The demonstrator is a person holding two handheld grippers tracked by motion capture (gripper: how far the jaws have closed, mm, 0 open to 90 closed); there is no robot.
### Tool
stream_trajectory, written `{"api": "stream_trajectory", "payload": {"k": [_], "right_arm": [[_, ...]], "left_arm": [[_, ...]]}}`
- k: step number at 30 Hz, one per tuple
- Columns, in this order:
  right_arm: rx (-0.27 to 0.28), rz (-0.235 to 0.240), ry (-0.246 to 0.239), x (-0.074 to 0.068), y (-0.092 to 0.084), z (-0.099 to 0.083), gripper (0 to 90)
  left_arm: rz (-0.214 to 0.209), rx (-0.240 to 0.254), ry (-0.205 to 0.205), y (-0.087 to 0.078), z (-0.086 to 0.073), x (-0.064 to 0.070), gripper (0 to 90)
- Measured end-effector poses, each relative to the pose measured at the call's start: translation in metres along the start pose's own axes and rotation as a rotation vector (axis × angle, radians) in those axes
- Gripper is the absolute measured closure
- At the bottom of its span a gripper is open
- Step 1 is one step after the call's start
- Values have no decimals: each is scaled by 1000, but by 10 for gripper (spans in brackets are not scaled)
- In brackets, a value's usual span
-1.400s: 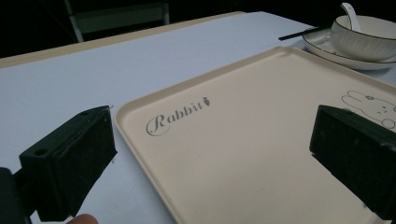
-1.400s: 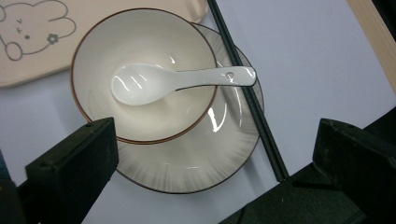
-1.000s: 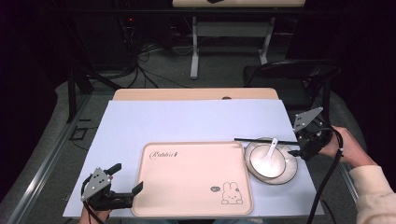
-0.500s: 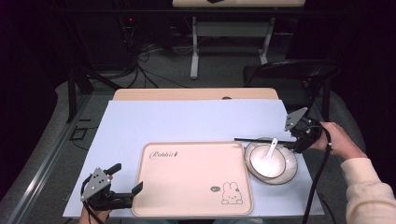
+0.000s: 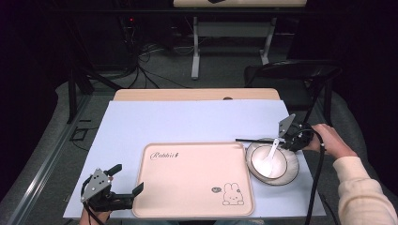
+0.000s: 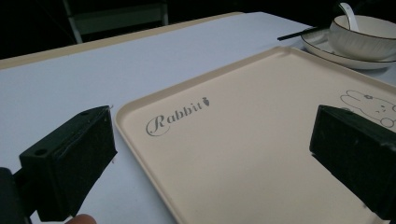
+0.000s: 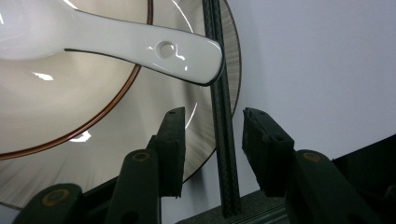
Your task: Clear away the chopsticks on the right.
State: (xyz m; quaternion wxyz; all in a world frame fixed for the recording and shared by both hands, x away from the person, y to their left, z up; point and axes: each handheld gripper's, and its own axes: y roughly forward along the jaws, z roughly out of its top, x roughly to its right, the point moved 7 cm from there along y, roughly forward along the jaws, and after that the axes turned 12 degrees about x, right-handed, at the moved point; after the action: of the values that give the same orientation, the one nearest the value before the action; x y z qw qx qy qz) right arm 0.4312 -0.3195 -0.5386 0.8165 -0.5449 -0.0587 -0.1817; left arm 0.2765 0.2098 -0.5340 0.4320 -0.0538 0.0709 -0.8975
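Note:
A white bowl [image 5: 270,163] with a white spoon [image 5: 271,151] in it stands on a dark-rimmed plate [image 5: 292,172] at the right. Black chopsticks [image 5: 253,140] lie across the plate's far rim. My right gripper [image 5: 288,139] is low at their right end. Its jaws [image 7: 215,122] have just been closing and stand on either side of the chopsticks [image 7: 214,28], with a gap on both sides. The spoon handle [image 7: 149,44] lies just beyond. My left gripper [image 5: 126,179] rests open at the near left corner of the beige rabbit tray [image 5: 192,187], holding nothing.
The tray [image 6: 261,140] lies bare on a pale blue mat [image 5: 178,119] that covers a wooden table. A black chair [image 5: 291,70] stands behind the table's far right corner. The person's right hand [image 5: 328,140] and sleeve reach in from the right edge.
The right gripper has come down and leftward to the chopsticks' end at the plate, and its jaws have narrowed around them. The left gripper has stayed in place.

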Motion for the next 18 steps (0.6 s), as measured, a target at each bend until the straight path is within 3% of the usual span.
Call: {"api": "stream_trajectory", "payload": {"k": [8,18], "right_arm": [[-33,10,-49,0,14,0,712],[-51,36,-58,1,24,-1,739]], "left_arm": [[-1,-2,-2,0,0,-1,1],[7,-3,-6,1,-1,-2,1]]}}
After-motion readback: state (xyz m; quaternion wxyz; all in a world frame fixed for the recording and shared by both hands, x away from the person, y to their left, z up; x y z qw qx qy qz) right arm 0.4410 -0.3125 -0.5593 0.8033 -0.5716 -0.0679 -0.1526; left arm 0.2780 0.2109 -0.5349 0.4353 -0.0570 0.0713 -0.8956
